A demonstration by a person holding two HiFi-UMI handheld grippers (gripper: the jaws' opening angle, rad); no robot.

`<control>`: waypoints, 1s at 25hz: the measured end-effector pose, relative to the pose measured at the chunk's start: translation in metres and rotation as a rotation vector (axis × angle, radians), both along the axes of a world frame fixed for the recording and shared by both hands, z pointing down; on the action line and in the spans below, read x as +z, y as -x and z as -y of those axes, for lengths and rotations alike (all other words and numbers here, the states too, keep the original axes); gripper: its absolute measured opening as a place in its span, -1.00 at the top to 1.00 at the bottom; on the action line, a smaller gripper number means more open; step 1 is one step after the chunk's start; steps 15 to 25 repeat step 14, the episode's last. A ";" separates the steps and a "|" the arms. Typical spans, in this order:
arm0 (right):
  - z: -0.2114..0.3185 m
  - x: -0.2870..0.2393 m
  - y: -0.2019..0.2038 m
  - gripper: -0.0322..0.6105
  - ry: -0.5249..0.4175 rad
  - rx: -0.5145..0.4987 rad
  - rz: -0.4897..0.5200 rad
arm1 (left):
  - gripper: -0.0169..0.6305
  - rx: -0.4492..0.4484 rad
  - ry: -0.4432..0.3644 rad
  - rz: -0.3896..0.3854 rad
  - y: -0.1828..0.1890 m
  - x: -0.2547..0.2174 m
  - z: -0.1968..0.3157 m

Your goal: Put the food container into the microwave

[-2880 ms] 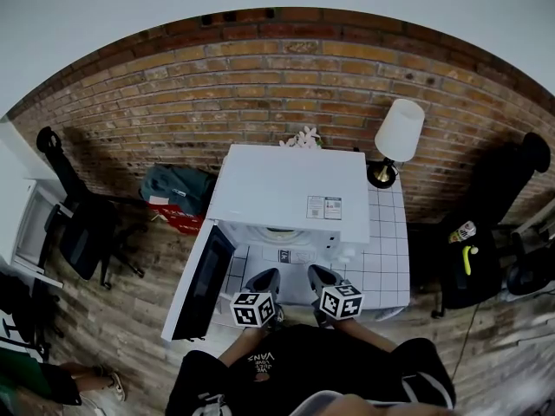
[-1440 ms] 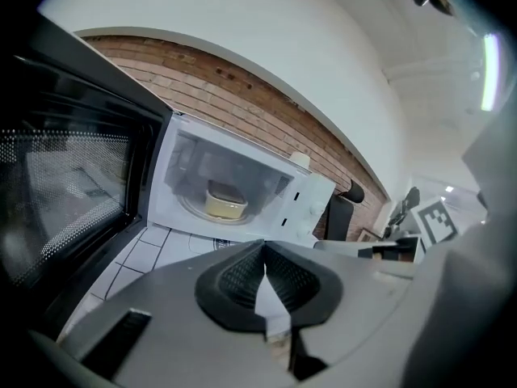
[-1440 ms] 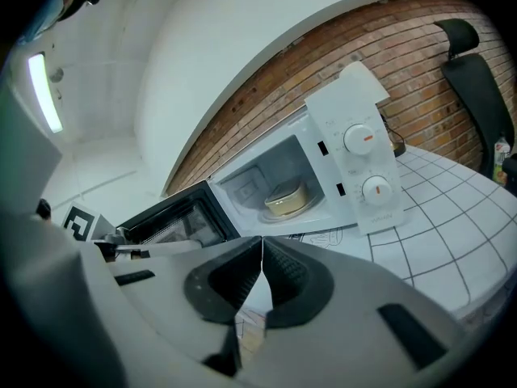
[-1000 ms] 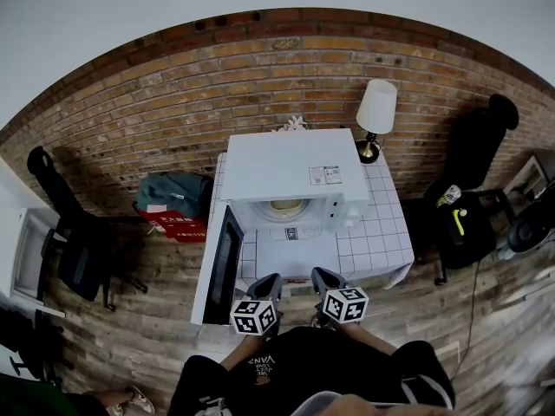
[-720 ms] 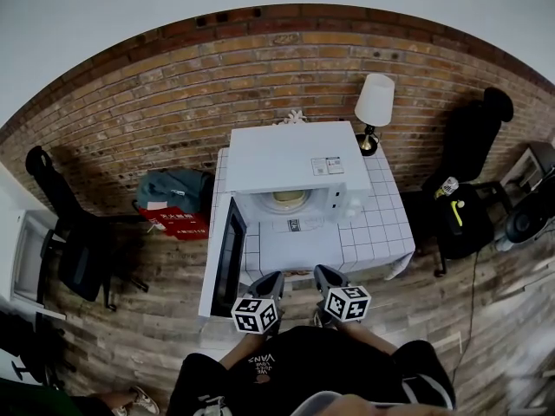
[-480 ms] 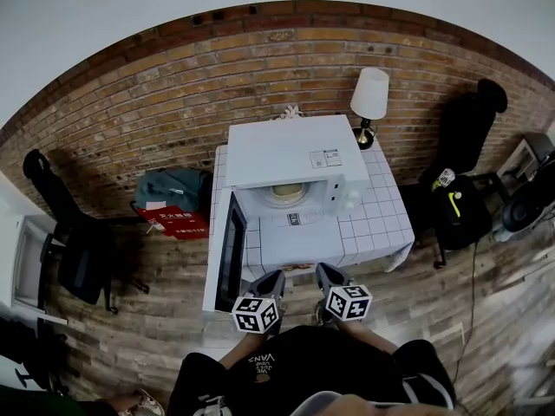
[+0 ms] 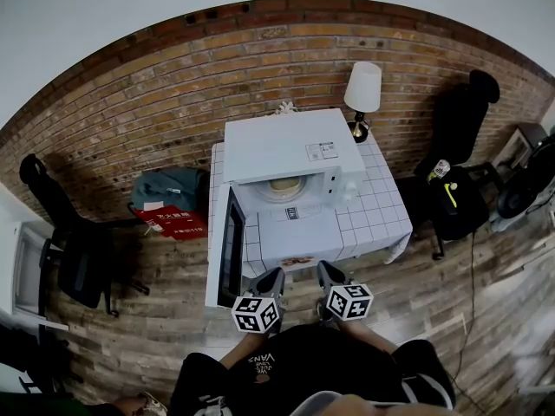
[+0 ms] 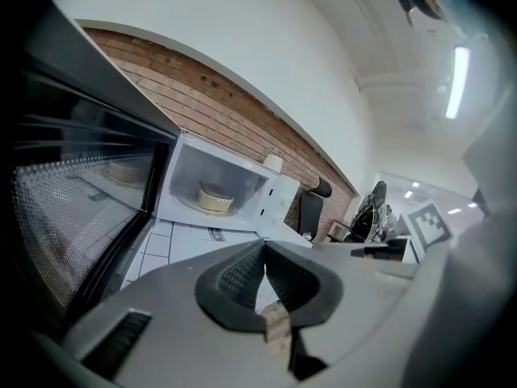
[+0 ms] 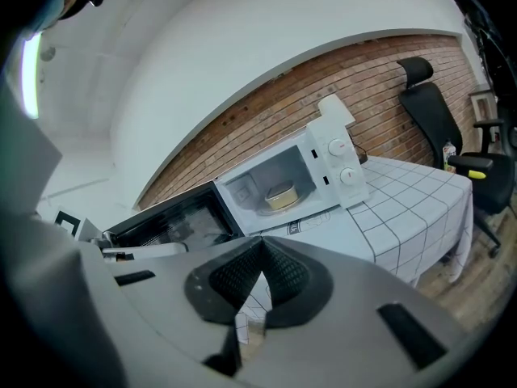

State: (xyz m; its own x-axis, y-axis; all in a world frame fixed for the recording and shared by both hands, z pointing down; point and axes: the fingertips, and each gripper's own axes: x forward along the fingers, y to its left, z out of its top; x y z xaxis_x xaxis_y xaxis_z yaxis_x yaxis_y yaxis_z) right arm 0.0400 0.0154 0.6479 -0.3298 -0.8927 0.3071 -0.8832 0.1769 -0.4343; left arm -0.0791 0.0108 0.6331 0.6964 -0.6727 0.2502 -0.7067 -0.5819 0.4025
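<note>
The white microwave (image 7: 282, 150) stands on a table with a white checked cloth (image 7: 381, 211), its door (image 7: 227, 248) swung open to the left. A round cream food container (image 7: 282, 185) (image 8: 213, 198) (image 9: 280, 196) sits inside on the turntable. My left gripper (image 7: 270, 277) (image 8: 263, 246) and right gripper (image 7: 326, 271) (image 9: 260, 245) hover side by side in front of the table, well short of the microwave. Both are shut with nothing between the pads.
A table lamp (image 7: 361, 89) stands on the table's back right corner. A black chair with a bottle (image 7: 453, 185) is on the right, another black chair (image 7: 74, 250) on the left. A dark bag and a red box (image 7: 173, 211) lie on the wooden floor by the brick wall.
Both grippers, and the head view with them, have drawn back from the table. The microwave now sits farther away, its door still open and the container still inside.
</note>
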 end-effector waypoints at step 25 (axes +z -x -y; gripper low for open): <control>-0.003 -0.002 0.005 0.89 -0.003 0.003 0.003 | 0.91 0.010 -0.003 -0.001 0.001 0.000 -0.003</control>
